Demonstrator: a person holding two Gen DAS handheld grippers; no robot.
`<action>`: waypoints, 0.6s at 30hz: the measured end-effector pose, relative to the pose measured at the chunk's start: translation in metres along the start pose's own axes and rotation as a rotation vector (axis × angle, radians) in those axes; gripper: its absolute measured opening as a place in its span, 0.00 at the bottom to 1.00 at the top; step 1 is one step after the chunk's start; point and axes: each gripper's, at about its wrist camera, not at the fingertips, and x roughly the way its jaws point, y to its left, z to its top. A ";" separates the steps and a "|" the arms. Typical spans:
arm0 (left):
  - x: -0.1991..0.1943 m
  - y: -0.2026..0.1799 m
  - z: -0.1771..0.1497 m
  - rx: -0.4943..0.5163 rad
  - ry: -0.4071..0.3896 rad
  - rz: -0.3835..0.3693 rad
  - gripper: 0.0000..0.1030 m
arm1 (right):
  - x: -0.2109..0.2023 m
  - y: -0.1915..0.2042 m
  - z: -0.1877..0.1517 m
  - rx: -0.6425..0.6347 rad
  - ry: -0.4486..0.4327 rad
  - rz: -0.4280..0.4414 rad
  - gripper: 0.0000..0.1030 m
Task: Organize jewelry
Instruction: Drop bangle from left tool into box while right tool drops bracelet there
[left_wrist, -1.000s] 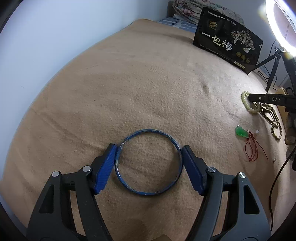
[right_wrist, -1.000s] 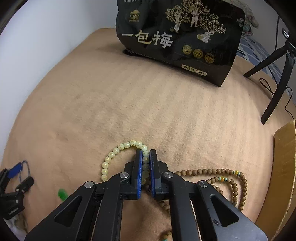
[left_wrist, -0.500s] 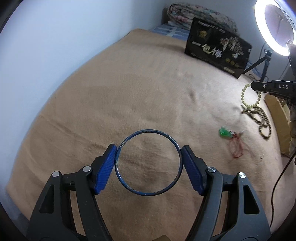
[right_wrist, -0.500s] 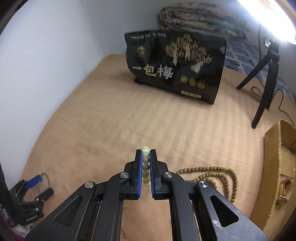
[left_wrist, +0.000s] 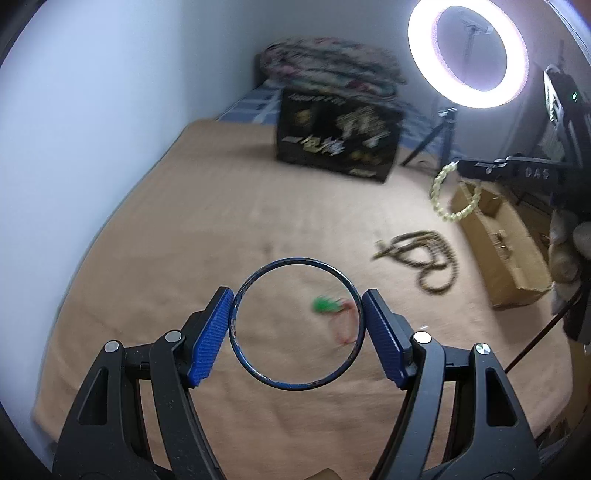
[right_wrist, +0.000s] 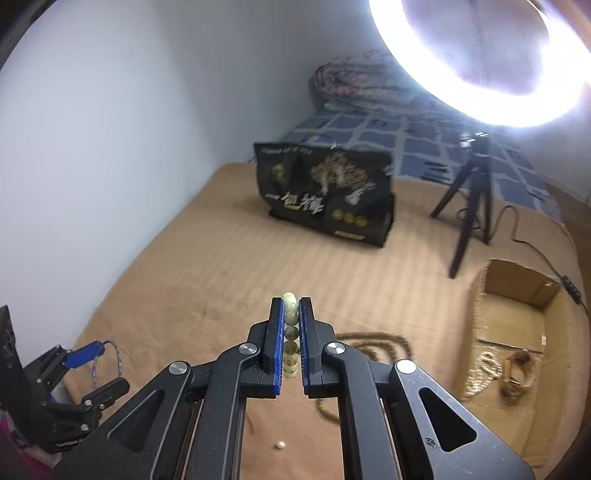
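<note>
Legible writing: the black bag (right_wrist: 325, 195), standing at the centre of the right wrist view on the tan blanket (right_wrist: 221, 266), carries three large white Chinese characters, 一包梅; smaller print on it is too blurred to read; in the left wrist view the letters "DAS" show on the side of the right hand-held gripper (left_wrist: 460, 168) at the right edge.

Left hand-held gripper (left_wrist: 297, 326): lower centre of its own view, angled down toward the bed; its blue pads (left_wrist: 210, 336) are clamped on opposite sides of the blue bangle (left_wrist: 297, 387), held clear of the blanket.

Right hand-held gripper (right_wrist: 291, 339): angled down, clenched on the pale bead bracelet (right_wrist: 290, 332); in the left wrist view the bracelet's loop hangs free below it, above the cardboard box (left_wrist: 517, 266).

The brown bead strand (left_wrist: 424, 254) and green pendant (left_wrist: 325, 304) lie on the blanket.
</note>
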 end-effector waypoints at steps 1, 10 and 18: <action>-0.003 -0.010 0.006 0.013 -0.007 -0.017 0.71 | -0.007 -0.005 -0.001 0.007 -0.009 -0.004 0.06; -0.005 -0.086 0.034 0.087 -0.037 -0.137 0.71 | -0.051 -0.061 -0.014 0.081 -0.056 -0.079 0.06; 0.000 -0.154 0.043 0.183 -0.051 -0.213 0.71 | -0.088 -0.120 -0.029 0.158 -0.095 -0.175 0.06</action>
